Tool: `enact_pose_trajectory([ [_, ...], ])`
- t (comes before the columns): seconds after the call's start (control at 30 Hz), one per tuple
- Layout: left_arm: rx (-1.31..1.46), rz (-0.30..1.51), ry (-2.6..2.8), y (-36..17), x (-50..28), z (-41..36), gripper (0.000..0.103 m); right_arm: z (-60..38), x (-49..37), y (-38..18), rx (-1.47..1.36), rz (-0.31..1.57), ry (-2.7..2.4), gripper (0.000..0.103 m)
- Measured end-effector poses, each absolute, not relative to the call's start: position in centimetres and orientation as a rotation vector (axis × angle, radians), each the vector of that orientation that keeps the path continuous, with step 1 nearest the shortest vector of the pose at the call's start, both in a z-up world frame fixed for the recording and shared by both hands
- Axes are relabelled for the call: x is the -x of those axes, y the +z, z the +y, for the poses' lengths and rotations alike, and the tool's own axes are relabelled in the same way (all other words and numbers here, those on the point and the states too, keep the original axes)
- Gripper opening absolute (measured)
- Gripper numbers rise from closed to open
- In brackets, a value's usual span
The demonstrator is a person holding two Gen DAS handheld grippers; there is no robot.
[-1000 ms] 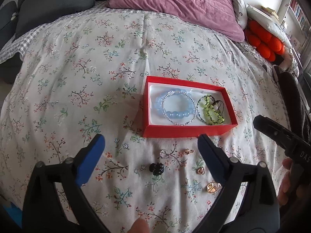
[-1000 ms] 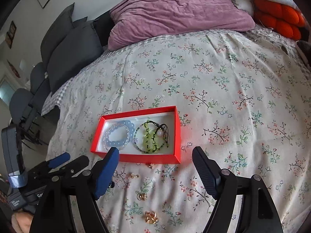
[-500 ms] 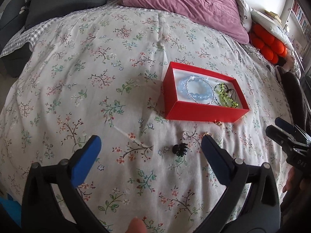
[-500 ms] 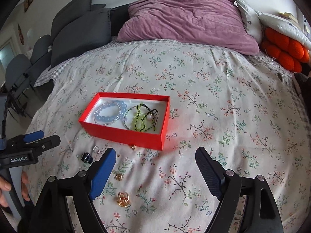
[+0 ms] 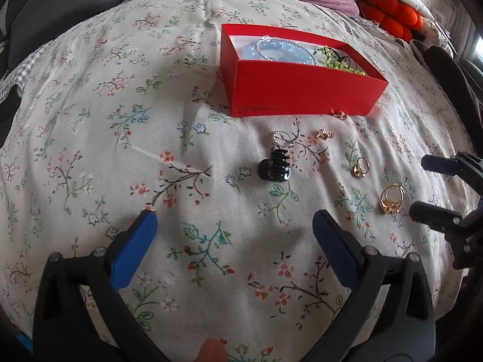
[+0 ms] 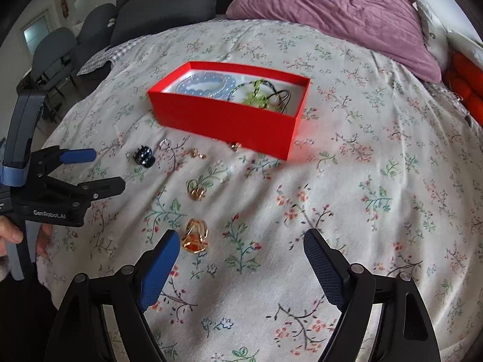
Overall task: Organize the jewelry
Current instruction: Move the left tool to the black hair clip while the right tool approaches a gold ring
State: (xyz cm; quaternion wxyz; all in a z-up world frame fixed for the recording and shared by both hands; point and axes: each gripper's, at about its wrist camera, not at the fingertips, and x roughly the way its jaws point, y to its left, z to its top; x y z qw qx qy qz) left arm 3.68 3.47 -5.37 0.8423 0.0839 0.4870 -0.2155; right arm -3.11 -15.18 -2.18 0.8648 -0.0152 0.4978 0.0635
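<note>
A red box (image 5: 302,90) (image 6: 229,117) on the floral bedspread holds a blue bead bracelet (image 5: 280,49) (image 6: 205,86) and a green beaded one (image 5: 335,58) (image 6: 256,96). Loose in front of it lie a black hair claw (image 5: 274,167) (image 6: 143,155), a silver ring (image 5: 282,137), and several small gold pieces (image 5: 391,199) (image 6: 196,235) (image 6: 196,190). My left gripper (image 5: 235,238) is open and empty, low over the bed just short of the claw. My right gripper (image 6: 238,259) is open and empty, its left finger beside the nearest gold piece.
A purple pillow (image 6: 338,9) and orange cushions (image 5: 389,6) lie at the head of the bed. Dark grey cushions (image 6: 163,6) and chairs (image 6: 54,51) stand at the left. Each gripper shows in the other's view: the right one (image 5: 446,193), the left one (image 6: 87,172).
Both grippers have dropped lower and moved closer to the loose jewelry in front of the box. Both stay open and empty.
</note>
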Motion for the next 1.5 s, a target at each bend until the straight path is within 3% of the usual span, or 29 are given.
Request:
enact_pose_trajectory([
  [0.17,-0.261,0.956,-0.478,-6.3,-3.1,2.5,0.103,-14.2,3.5,-5.0,0.053,1.077,0.185,0.086],
  [0.37,-0.264,0.942,-0.468,-6.7,-3.2,2.4,0.103,-13.3,3.9,-6.1,0.119,1.035,0.222,0.103],
  [0.63,-0.272,0.966,-0.466,-6.5,-3.9,1.9,0.103,-12.7,3.2,-6.2,0.157,1.076,0.204,0.103],
  [0.8,-0.268,0.972,-0.501,-5.9,-4.3,1.3,0.096,-12.9,2.5,-5.3,0.156,1.077,0.186,0.096],
  [1.0,-0.234,0.979,-0.522,-5.5,-4.6,1.1,0.091,-14.0,2.1,-4.2,0.135,1.049,0.145,0.095],
  [1.27,-0.207,0.977,-0.565,-5.1,-4.5,0.8,0.074,-15.4,1.3,-3.1,0.117,1.012,0.096,0.095],
  [1.4,-0.21,0.979,-0.588,-5.1,-4.4,0.6,0.062,-16.9,0.8,-2.9,0.096,1.006,0.067,0.081],
  [1.5,-0.212,0.984,-0.61,-5.2,-4.3,0.4,0.052,-18.3,0.7,-2.6,0.055,1.005,0.043,0.081],
])
